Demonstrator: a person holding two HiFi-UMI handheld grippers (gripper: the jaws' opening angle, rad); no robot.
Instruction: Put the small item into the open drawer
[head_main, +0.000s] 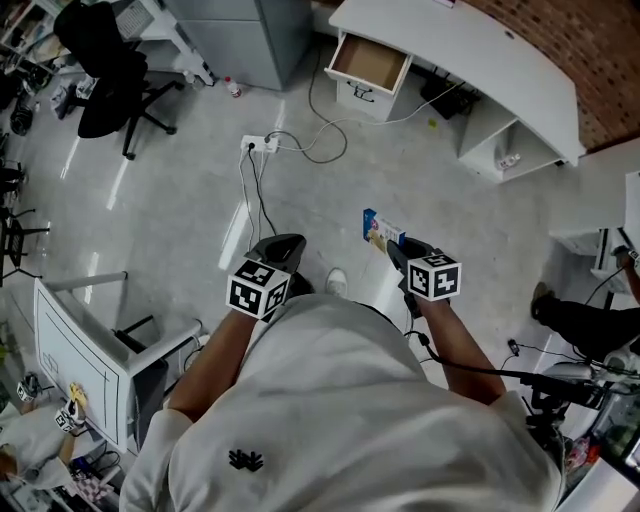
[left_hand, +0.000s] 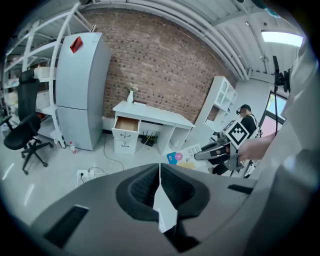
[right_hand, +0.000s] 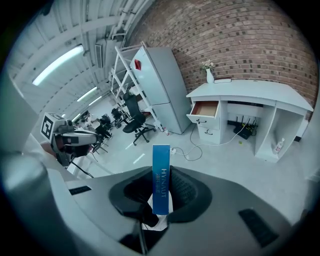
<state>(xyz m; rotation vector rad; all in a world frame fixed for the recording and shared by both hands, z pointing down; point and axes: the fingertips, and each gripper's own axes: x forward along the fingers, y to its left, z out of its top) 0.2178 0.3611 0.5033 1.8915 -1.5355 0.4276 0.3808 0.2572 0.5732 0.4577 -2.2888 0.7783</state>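
The small item is a slim blue box (right_hand: 160, 176) with white print, standing upright between the pads of my right gripper (right_hand: 161, 186), which is shut on it. From the head view the box (head_main: 381, 229) sticks out ahead of the right gripper (head_main: 395, 248), above the grey floor. The open drawer (head_main: 368, 64) is the top one of a white unit under the desk, far ahead; it also shows as the open drawer (right_hand: 206, 108) and the open drawer (left_hand: 126, 124). My left gripper (left_hand: 159, 172) is shut with nothing in it, held beside the right one as the left gripper (head_main: 284, 244).
A white power strip (head_main: 254, 144) with trailing cables lies on the floor between me and the drawer. A black office chair (head_main: 105, 75) and a grey cabinet (head_main: 240, 35) stand at the back left. The white curved desk (head_main: 480, 55) runs right. A seated person's leg (head_main: 585, 322) is at the right.
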